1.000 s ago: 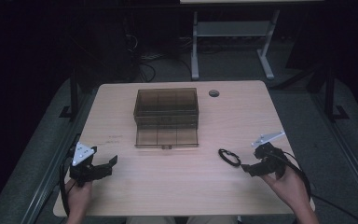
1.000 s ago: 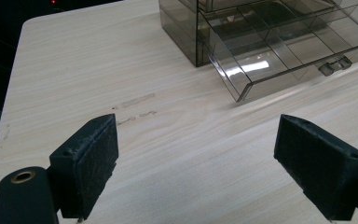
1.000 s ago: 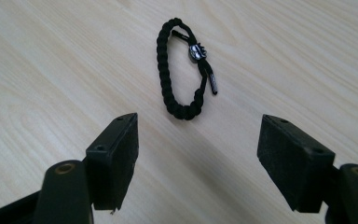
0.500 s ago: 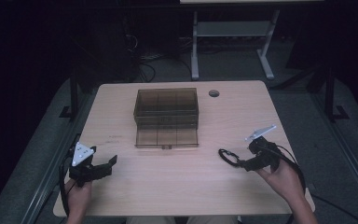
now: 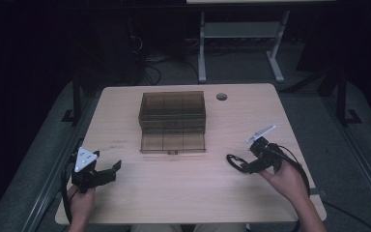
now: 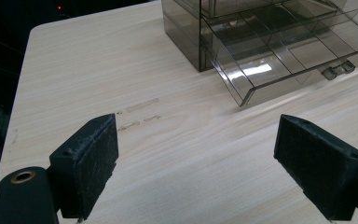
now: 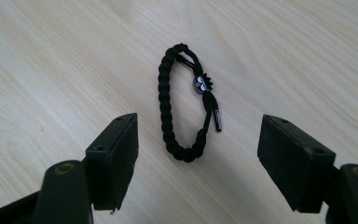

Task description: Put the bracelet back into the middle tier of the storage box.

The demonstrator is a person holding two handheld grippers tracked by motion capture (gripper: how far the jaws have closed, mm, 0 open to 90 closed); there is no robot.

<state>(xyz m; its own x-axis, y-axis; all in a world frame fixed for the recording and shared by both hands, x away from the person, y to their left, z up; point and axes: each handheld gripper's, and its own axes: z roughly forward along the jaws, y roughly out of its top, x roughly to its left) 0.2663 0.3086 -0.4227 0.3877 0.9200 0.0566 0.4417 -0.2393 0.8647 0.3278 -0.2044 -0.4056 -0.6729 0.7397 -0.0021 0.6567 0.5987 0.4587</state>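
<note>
A black braided bracelet (image 7: 184, 100) with a small metal bead lies flat on the wooden table (image 5: 183, 193); from above the bracelet (image 5: 234, 161) is a small loop at the right. My right gripper (image 7: 198, 154) hangs just above it, open, its jaws to either side of the loop's near end; from above that gripper (image 5: 248, 166) sits right behind the loop. A smoky clear drawer box (image 5: 172, 112) stands mid-table with its lowest drawer (image 5: 173, 143) pulled out and its compartments bare. My left gripper (image 5: 112, 170) rests at the front left, open and holding nothing, facing the box (image 6: 261, 42).
A round dark grommet (image 5: 221, 96) is set into the table behind the box at the right. Faint scuff marks (image 6: 137, 114) mark the wood left of the drawer. A white-legged stand (image 5: 236, 43) and cables lie on the dark floor beyond the far edge.
My right gripper has moved left and forward to the bracelet, now straddling its near end. The left gripper has stayed put.
</note>
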